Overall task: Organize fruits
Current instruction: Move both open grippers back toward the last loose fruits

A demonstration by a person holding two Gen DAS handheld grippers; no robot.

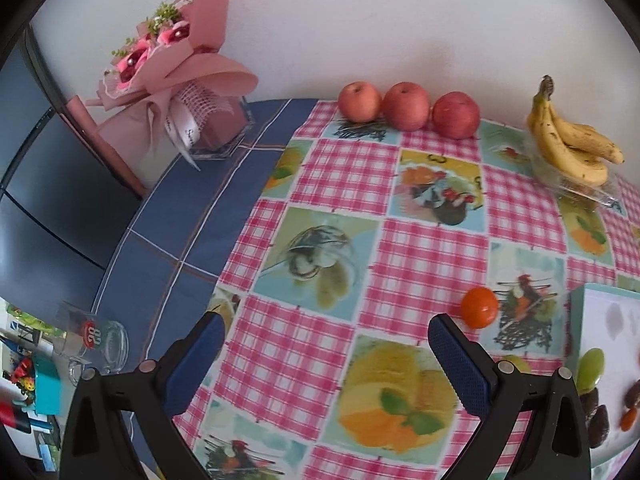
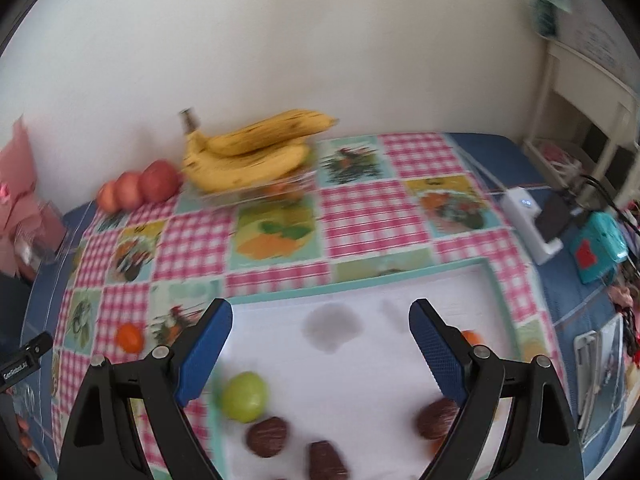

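A pink-wrapped bouquet (image 1: 168,60) stands at the far left edge of the surface (image 1: 168,248), which is covered by a checked, fruit-printed cloth (image 1: 420,264). Along the wall 3 red apples (image 1: 408,108) sit in a touching row, apparently already grouped by kind, and to their right 1 bunch of bananas (image 1: 572,144) rests in a clear tray (image 1: 580,190) that keeps it apart from the loose fruit. Nearer the cameras, 1 small orange tomato (image 1: 479,307) lies alone on the cloth, just ahead of the left hand-held gripper (image 1: 326,354), whose blue jaws stand wide apart and empty. It probably counts as a stray yet to be collected. Further right, a white board (image 2: 360,360) with a pale teal rim holds the small items: 1 green fruit (image 2: 244,396) near its left edge, several dark brown fruits (image 2: 267,436) along the near side, and a glimpse of orange behind the right jaw. The right hand-held gripper (image 2: 320,344) hangs over this board, jaws spread with nothing between them. The view is blurred, so finer detail of the small fruit cannot be told.
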